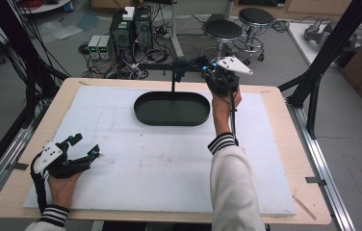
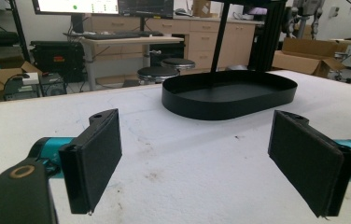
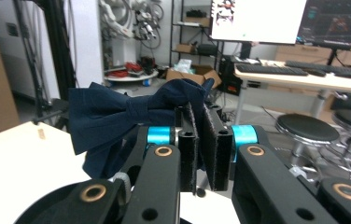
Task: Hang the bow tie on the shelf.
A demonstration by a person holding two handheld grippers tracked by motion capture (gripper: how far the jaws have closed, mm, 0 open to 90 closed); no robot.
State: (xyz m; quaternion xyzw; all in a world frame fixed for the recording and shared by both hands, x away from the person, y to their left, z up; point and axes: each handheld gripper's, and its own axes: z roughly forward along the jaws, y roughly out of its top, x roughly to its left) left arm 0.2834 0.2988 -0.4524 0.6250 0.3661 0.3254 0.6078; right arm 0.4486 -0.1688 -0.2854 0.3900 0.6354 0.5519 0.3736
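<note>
A dark blue bow tie (image 3: 117,114) is pinched by one wing between the closed jaws of the right gripper (image 3: 200,149), the knot and the other wing sticking out to one side of the pads. In the high view that gripper (image 1: 203,67) is held up over the far rim of the black oval tray (image 1: 172,109) on the white mat (image 1: 169,163). The left gripper (image 2: 197,158) rests near the mat's near left corner, jaws wide apart with nothing between them.
</note>
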